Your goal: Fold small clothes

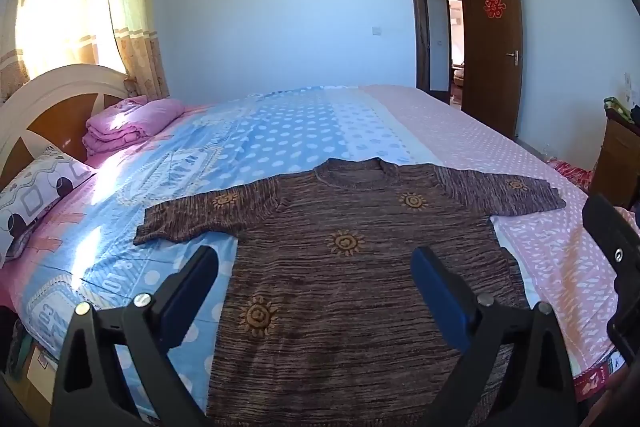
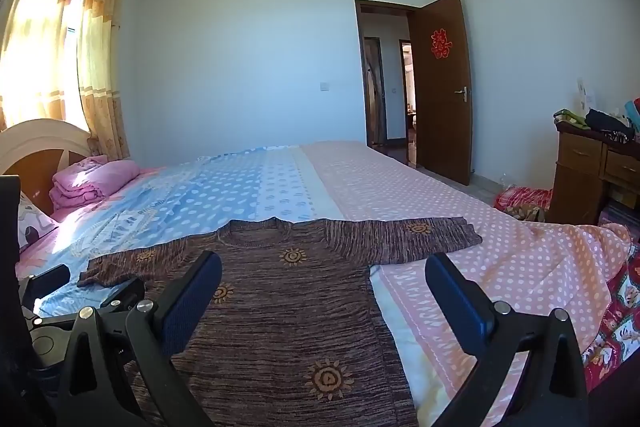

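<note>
A small brown knit sweater [image 1: 352,279] with orange sun motifs lies flat and face up on the bed, both sleeves spread sideways, neck away from me. It also shows in the right wrist view [image 2: 288,311]. My left gripper [image 1: 316,263] is open and empty, held above the sweater's lower body. My right gripper [image 2: 324,275] is open and empty, above the sweater's right side. The right gripper's body shows at the right edge of the left wrist view [image 1: 616,267]. The left gripper shows at the lower left of the right wrist view [image 2: 80,307].
The bed sheet [image 1: 280,135] is blue dotted on the left and pink dotted [image 2: 500,259] on the right. A folded pink blanket [image 1: 128,127], a patterned pillow [image 1: 36,195] and the headboard [image 1: 52,95] are at the left. A wooden dresser [image 2: 592,171] and an open door [image 2: 440,87] are at the right.
</note>
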Demonstrator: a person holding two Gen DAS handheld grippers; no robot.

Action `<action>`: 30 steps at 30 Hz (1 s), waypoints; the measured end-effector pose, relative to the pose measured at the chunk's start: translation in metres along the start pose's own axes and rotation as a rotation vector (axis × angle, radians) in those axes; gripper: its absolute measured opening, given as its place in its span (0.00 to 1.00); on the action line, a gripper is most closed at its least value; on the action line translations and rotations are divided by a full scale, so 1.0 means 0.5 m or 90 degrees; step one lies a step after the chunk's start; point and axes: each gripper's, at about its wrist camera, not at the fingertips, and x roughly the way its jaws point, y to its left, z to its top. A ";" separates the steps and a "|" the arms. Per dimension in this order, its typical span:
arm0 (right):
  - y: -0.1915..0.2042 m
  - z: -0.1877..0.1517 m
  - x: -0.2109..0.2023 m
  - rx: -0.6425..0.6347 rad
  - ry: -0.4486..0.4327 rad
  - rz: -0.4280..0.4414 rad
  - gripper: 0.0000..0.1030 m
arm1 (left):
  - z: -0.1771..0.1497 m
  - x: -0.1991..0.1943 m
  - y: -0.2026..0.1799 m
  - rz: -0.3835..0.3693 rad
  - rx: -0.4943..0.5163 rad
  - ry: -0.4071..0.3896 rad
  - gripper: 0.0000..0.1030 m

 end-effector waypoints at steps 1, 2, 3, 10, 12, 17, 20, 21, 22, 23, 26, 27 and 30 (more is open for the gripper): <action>0.002 0.001 0.001 0.000 0.002 0.000 0.99 | 0.000 0.000 0.000 0.009 0.002 -0.002 0.96; 0.004 0.002 0.001 0.001 0.003 0.000 0.99 | 0.000 0.000 0.001 0.016 0.003 -0.004 0.96; 0.005 0.002 0.002 0.001 0.004 0.000 0.99 | 0.000 0.000 0.002 0.019 0.003 -0.004 0.96; 0.001 0.002 0.003 0.003 0.005 0.000 0.99 | 0.000 0.003 0.007 0.017 -0.002 0.003 0.96; 0.001 0.001 0.003 0.003 0.005 0.001 0.99 | 0.000 0.002 0.007 0.016 -0.002 0.003 0.96; 0.000 0.000 0.004 0.002 0.005 0.000 0.99 | 0.000 0.001 0.006 0.017 -0.002 0.005 0.96; 0.000 -0.001 0.004 0.002 0.005 0.001 0.99 | 0.001 0.001 0.008 0.015 -0.005 0.007 0.96; 0.000 -0.001 0.004 0.002 0.005 0.000 0.99 | 0.000 0.002 0.009 0.015 -0.006 0.008 0.96; 0.000 -0.001 0.004 0.002 0.005 0.000 0.99 | 0.000 0.002 0.009 0.015 -0.006 0.008 0.96; 0.000 -0.001 0.004 0.002 0.005 0.001 0.99 | 0.001 0.003 0.009 0.016 -0.006 0.009 0.96; -0.001 -0.002 0.002 0.002 0.005 0.001 0.99 | 0.000 0.004 0.008 0.014 -0.006 0.011 0.96; 0.000 -0.003 0.002 0.002 0.006 0.001 0.99 | 0.000 0.004 0.007 0.014 -0.006 0.011 0.96; -0.001 -0.003 0.003 0.002 0.005 0.001 0.99 | 0.000 0.004 0.007 0.014 -0.006 0.011 0.96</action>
